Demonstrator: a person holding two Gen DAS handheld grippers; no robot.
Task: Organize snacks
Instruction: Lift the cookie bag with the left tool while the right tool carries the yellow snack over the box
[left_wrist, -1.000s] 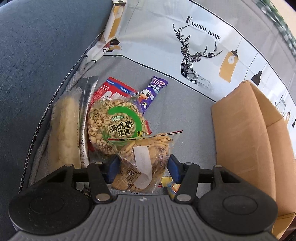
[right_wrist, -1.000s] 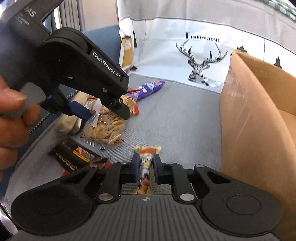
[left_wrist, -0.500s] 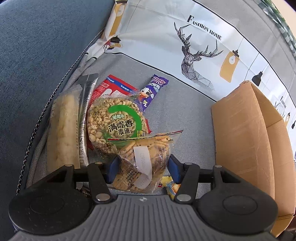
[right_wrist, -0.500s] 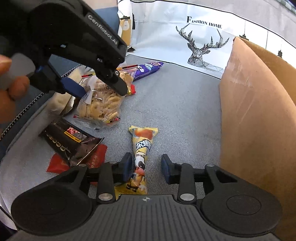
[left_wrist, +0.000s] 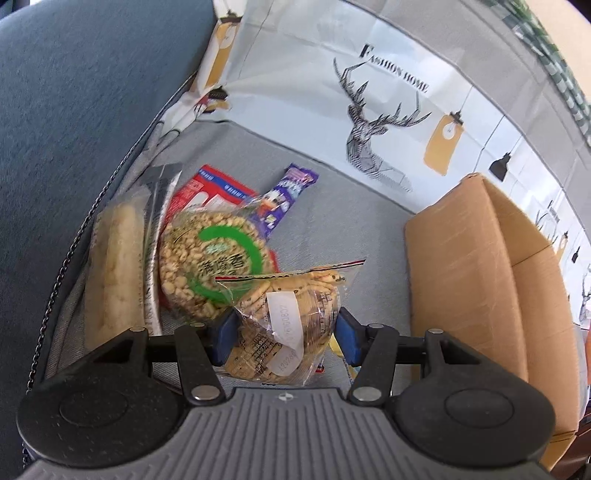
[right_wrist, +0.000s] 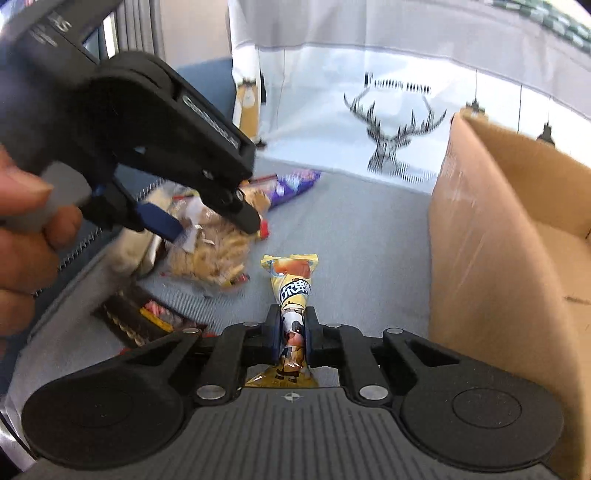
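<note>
Clear cracker bag (left_wrist: 282, 325) beside round puffed-grain pack (left_wrist: 212, 266); yellow wrapped snack bar (right_wrist: 293, 295) lengthwise near open cardboard box (right_wrist: 517, 236).

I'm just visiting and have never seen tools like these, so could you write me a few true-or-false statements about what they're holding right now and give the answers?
1. The left gripper clamps a clear plastic bag of biscuits. True.
2. The right gripper is wide open and holds nothing. False: it is shut on a slim yellow snack packet.
3. The brown cardboard box stands right of the snacks. True.
4. The purple wrapped snack bar lies inside the box. False: it lies on the grey cloth.
5. The round puffed-grain cake with a green ring label lies behind the biscuits. True.
</note>
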